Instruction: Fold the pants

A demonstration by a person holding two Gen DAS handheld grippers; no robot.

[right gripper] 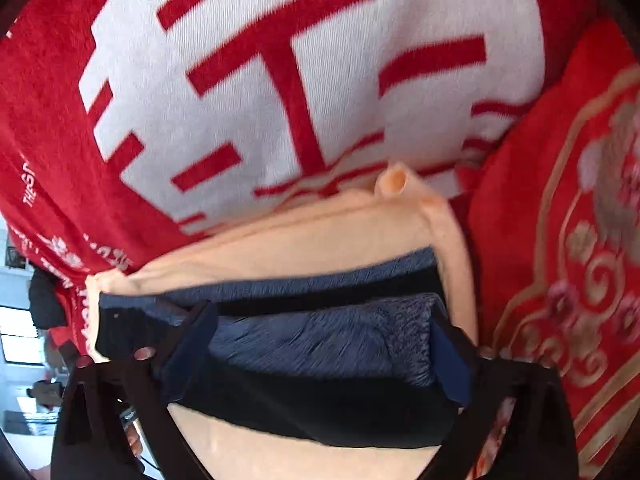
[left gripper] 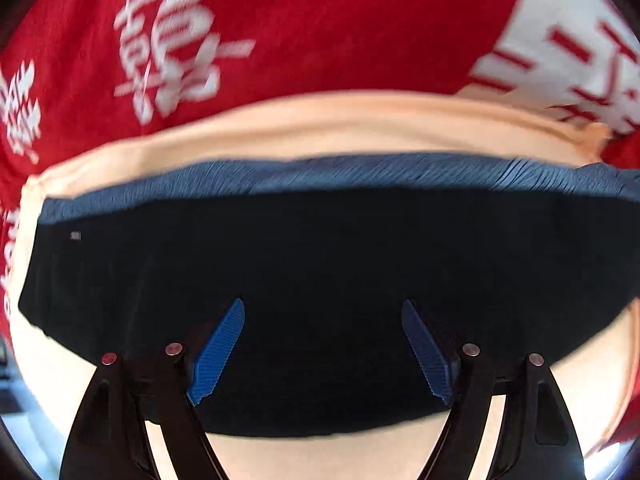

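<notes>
The pants (left gripper: 320,280) lie as a compact dark bundle with a ribbed blue waistband (left gripper: 328,174) along the far edge, resting on a folded peach cloth (left gripper: 304,128), which in turn sits on a red blanket (left gripper: 320,24) with white lettering. In the right wrist view the same pants (right gripper: 320,344) show a second blue layer turned up on top, so they look already folded at least once, though motion blur makes the exact layering hard to read.

The left gripper (left gripper: 322,354) hangs over the middle of the dark fabric with its jaws apart; nothing is pinched between the blue pads (left gripper: 218,354). The right gripper (right gripper: 316,360) hangs over the bundle's right end, jaws spread wide on either side of the blue fold, and as far as I can tell the pads are not pressing on the cloth.

To do this step well, each gripper should come down on a clean edge rather than the flat middle, taking all layers together so the top one does not slide. The two should lift and carry evenly, keeping the waistband straight, and lay the fold square on the peach cloth. The red patterned cushion (right gripper: 568,240) just to the right should stay clear of the moving fabric.
</notes>
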